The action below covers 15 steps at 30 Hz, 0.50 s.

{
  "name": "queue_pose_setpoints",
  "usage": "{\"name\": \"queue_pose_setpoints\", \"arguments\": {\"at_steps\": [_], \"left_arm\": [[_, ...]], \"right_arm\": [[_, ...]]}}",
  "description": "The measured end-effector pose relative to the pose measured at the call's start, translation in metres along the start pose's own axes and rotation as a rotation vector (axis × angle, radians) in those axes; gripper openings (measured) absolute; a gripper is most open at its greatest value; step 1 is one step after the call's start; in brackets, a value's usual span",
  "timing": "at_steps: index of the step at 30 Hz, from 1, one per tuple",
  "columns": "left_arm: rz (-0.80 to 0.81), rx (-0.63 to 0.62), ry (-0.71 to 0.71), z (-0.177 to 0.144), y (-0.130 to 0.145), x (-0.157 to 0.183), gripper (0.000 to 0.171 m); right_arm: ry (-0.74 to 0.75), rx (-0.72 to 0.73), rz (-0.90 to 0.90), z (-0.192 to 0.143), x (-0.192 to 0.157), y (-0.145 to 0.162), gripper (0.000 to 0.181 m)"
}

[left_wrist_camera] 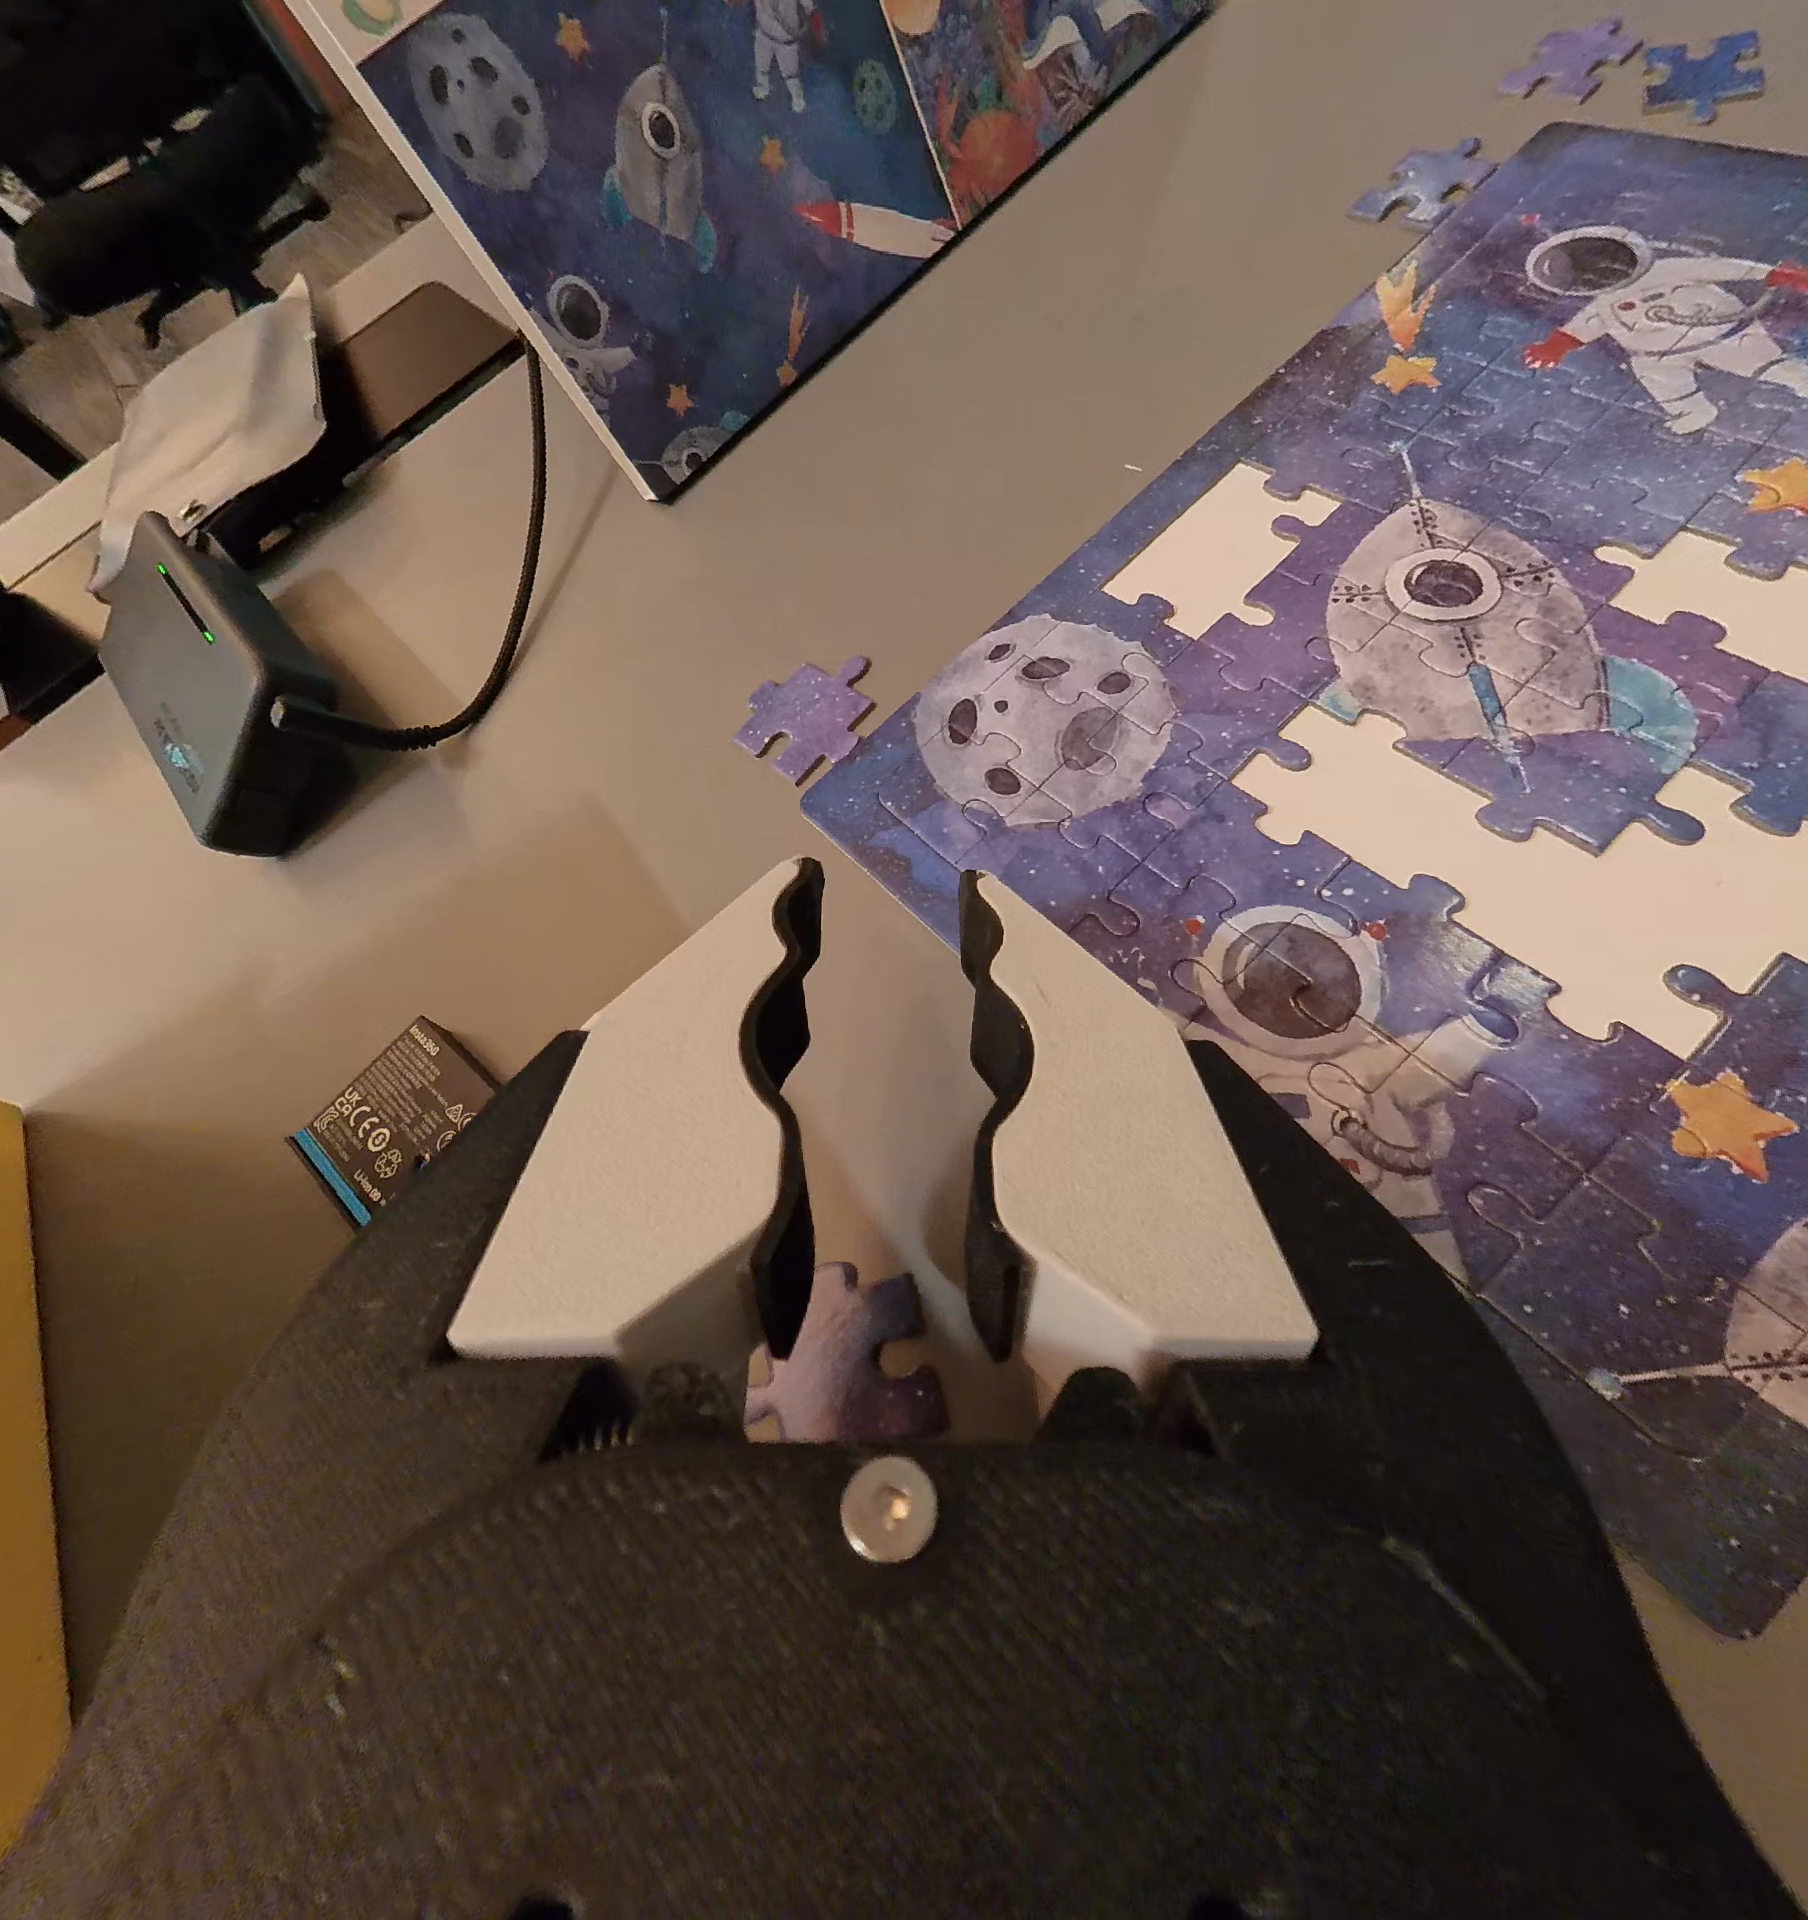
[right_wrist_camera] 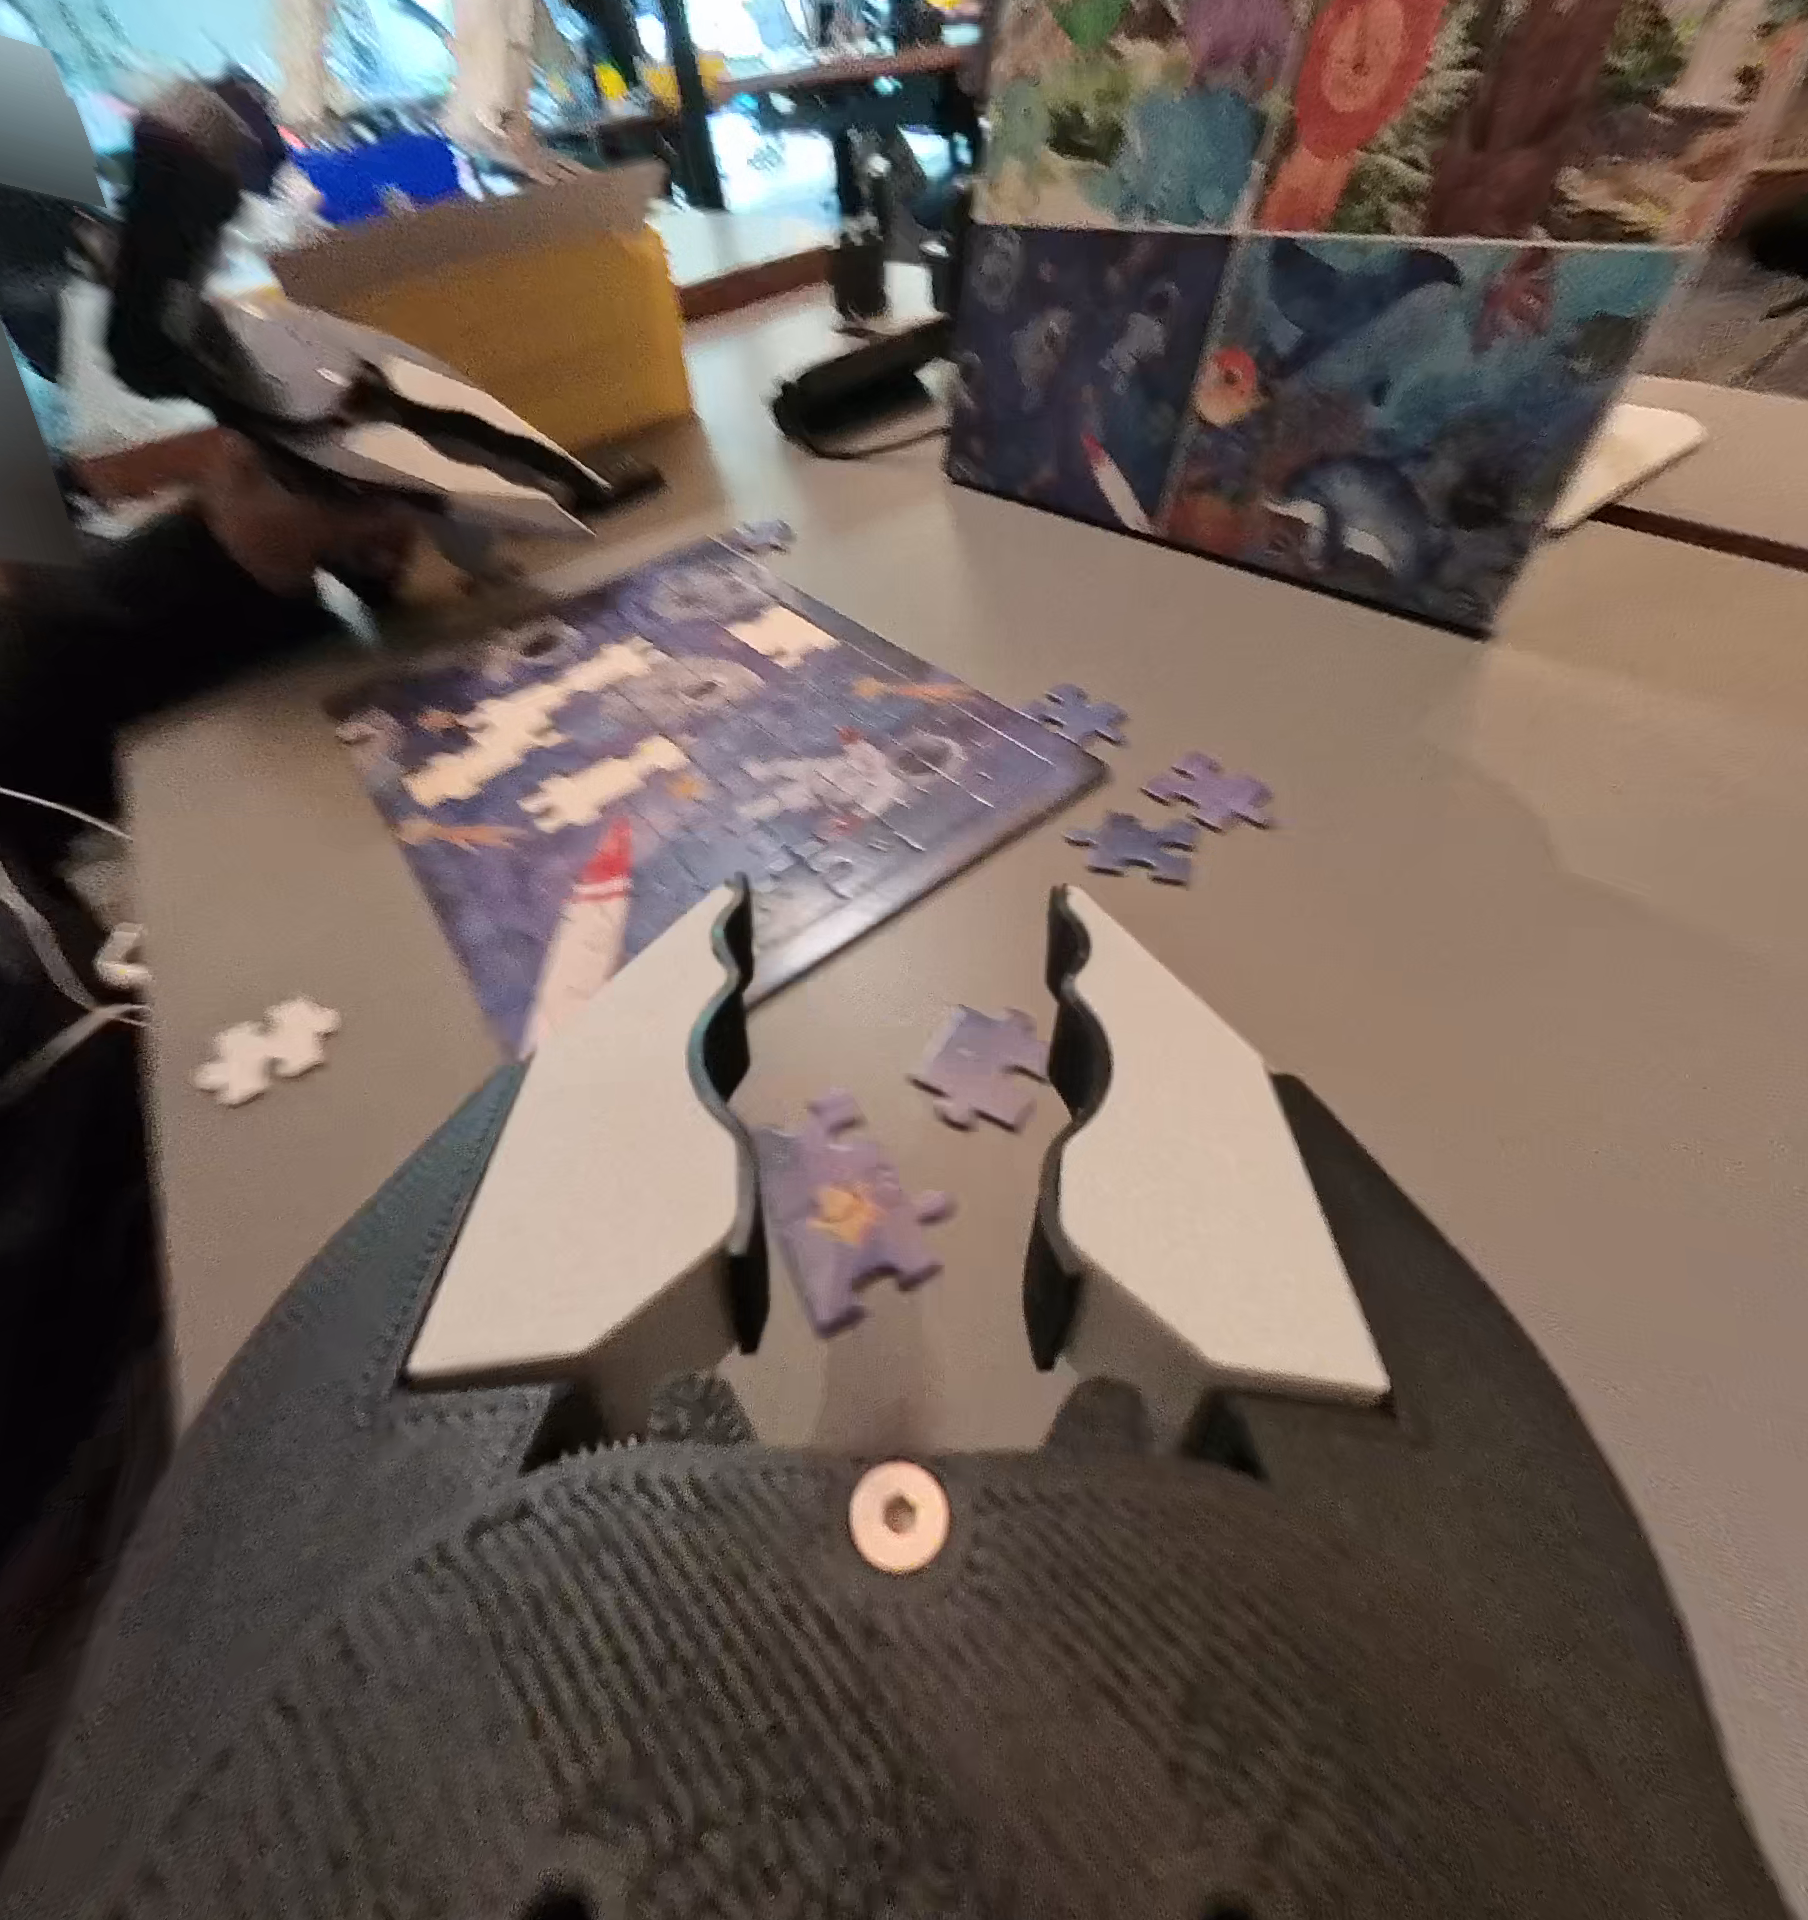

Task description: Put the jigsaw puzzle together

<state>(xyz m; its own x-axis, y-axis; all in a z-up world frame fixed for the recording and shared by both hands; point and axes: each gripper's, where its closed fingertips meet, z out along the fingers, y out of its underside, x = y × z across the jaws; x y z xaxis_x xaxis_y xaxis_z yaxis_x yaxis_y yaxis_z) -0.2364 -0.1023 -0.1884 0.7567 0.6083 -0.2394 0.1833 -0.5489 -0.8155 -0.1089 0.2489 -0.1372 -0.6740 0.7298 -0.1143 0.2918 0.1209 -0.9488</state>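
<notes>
The partly built space jigsaw (left_wrist_camera: 1399,852) lies flat on the grey table, with several white gaps in it. My left gripper (left_wrist_camera: 884,896) is open above the table, just off the puzzle's near-left corner. A purple loose piece (left_wrist_camera: 848,1361) shows low between its fingers; I cannot tell if it touches them. Another loose piece (left_wrist_camera: 806,717) lies by the puzzle's left edge. My right gripper (right_wrist_camera: 900,899) is open above two loose purple pieces, one with a star (right_wrist_camera: 848,1216) and one plain (right_wrist_camera: 983,1065). The right wrist view is blurred; the jigsaw (right_wrist_camera: 692,748) lies beyond.
Three loose pieces (right_wrist_camera: 1139,847) lie right of the puzzle and a white face-down piece (right_wrist_camera: 266,1049) lies at its left. The puzzle box (left_wrist_camera: 671,208) stands behind. A dark charger with cable (left_wrist_camera: 214,707), a battery (left_wrist_camera: 401,1112) and a yellow box (right_wrist_camera: 526,312) sit at the left.
</notes>
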Motion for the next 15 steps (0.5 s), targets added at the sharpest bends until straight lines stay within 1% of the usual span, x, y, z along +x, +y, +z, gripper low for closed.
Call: {"name": "queue_pose_setpoints", "arguments": {"at_steps": [1, 2, 5, 6, 8, 11, 13, 15], "left_arm": [[-0.003, -0.002, -0.001, 0.001, 0.000, 0.001, 0.024], [-0.005, -0.003, -0.001, 0.001, -0.001, 0.002, 0.024], [-0.003, -0.006, 0.001, 0.004, -0.004, 0.005, 0.024], [-0.002, -0.009, 0.003, 0.006, -0.004, 0.007, 0.024], [0.003, -0.020, 0.003, 0.008, -0.004, 0.010, 0.024], [0.019, -0.039, -0.007, 0.013, -0.005, 0.015, 0.024], [0.034, -0.051, -0.015, 0.013, -0.007, 0.017, 0.025], [0.043, -0.056, -0.020, 0.015, -0.009, 0.019, 0.025]], "right_arm": [[-0.027, 0.004, 0.011, 0.001, -0.010, -0.002, 0.059], [-0.022, -0.027, -0.002, 0.003, -0.016, 0.002, 0.059], [0.125, -0.231, -0.114, 0.000, -0.009, 0.038, 0.058], [0.166, -0.278, -0.142, -0.003, -0.007, 0.048, 0.058], [0.188, -0.296, -0.154, -0.006, -0.012, 0.057, 0.059], [0.183, -0.288, -0.146, -0.008, -0.020, 0.059, 0.059], [0.220, -0.349, -0.179, -0.011, -0.013, 0.067, 0.059], [0.246, -0.406, -0.209, -0.015, -0.008, 0.077, 0.065]]}}
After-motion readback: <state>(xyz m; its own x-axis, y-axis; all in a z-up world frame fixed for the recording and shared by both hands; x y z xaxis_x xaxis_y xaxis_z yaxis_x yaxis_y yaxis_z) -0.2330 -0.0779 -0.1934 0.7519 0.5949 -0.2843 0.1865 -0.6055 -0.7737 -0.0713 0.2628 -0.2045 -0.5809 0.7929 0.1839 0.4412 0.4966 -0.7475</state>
